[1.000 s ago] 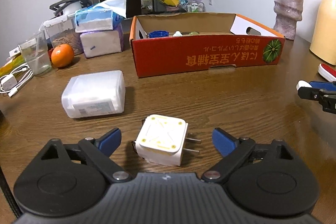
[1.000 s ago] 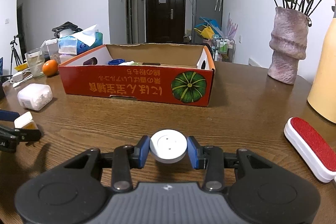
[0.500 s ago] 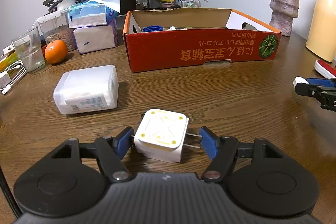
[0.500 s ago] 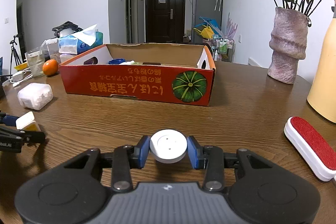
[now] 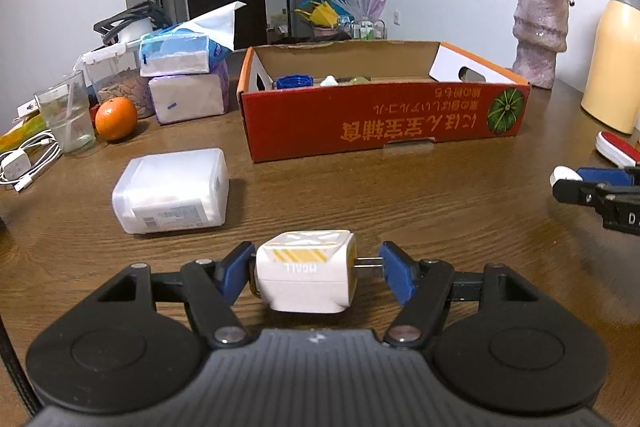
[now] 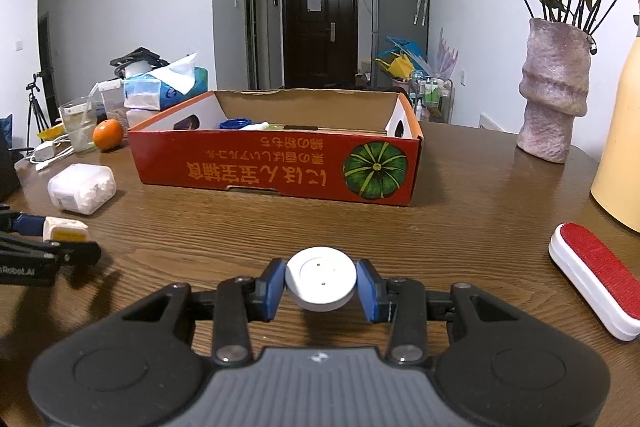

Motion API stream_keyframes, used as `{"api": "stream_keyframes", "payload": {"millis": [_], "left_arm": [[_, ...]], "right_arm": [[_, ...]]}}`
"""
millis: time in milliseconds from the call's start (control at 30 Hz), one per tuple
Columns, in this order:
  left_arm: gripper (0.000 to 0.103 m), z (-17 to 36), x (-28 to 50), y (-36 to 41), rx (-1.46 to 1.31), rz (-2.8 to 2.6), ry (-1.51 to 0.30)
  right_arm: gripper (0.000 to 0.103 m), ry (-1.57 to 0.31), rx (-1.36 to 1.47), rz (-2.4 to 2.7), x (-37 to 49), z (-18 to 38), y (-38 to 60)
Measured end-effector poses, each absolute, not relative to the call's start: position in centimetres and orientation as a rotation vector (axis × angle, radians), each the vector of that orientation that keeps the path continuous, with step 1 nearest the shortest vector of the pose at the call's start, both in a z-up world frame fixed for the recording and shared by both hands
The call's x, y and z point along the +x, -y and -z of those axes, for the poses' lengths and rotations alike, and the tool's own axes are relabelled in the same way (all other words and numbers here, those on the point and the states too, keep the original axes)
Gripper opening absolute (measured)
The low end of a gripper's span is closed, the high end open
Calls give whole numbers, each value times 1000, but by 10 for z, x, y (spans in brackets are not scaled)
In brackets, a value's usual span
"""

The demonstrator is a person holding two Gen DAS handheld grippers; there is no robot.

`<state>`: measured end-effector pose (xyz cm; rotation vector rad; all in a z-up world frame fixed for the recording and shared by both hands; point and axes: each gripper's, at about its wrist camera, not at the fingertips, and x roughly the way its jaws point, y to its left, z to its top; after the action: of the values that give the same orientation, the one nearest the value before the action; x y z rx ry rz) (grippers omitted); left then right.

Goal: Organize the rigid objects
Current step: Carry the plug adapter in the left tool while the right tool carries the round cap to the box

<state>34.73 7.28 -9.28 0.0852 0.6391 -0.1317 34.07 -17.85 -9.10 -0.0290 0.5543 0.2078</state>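
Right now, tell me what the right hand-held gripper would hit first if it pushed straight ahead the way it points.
Probably the bare wooden table, since the right hand-held gripper, shut on a white round disc, tilts downward. If it skimmed the surface instead, the red cardboard box comes next; depth is unclear.

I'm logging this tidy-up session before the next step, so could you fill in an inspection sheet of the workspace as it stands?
Surface: brown wooden table, bare in the middle.
Job's things: white plug adapter and white round disc both held; red cardboard box open, a few small items inside; white plastic case and red lint brush lie on the table.
Clutter: orange, glass, tissue packs, vase, yellow jug.
Grippers: left gripper shut on the adapter's body and prongs; right gripper shut on the disc.
Cables: white charger cable coiled at the table's left edge.
Surroundings: dark door, grey fridge.
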Motion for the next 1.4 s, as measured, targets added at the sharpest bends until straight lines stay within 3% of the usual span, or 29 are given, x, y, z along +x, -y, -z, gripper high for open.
{"api": "stream_keyframes", "payload": {"millis": [1400], "left_arm": [[70, 22, 355, -11, -45, 26, -405]], "right_arm": [[38, -375, 85, -253, 348, 40, 192]]}}
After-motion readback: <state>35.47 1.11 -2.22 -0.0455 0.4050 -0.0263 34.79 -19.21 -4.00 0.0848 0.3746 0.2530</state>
